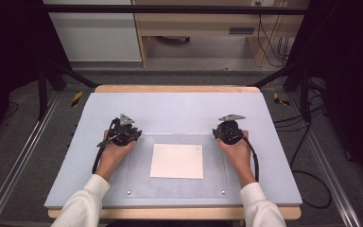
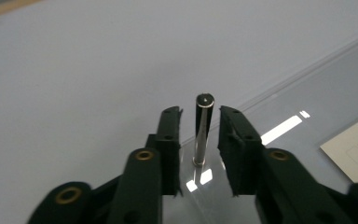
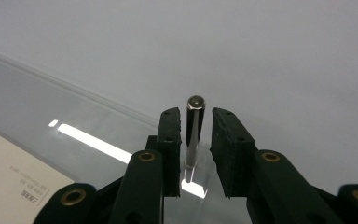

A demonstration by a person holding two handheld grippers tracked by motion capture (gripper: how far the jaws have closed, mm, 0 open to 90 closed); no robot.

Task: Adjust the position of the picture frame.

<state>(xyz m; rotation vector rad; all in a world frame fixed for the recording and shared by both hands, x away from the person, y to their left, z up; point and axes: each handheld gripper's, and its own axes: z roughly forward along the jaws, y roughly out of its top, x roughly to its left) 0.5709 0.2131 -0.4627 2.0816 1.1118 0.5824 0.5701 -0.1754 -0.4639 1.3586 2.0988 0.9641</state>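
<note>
While forearms reach forward, left gripper (image 1: 123, 131), right gripper (image 1: 228, 129) fingers parted, each straddling upright post (image 2: 203, 128).

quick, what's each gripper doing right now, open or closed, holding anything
Left gripper: open, fingers either side of an upright shiny metal post, not clamped on it.
Right gripper: open, fingers flanking another upright metal post, gaps on both sides.

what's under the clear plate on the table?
A white paper sheet lies under the clear plate, on the grey table. The print on the sheet is too small to read.
</note>
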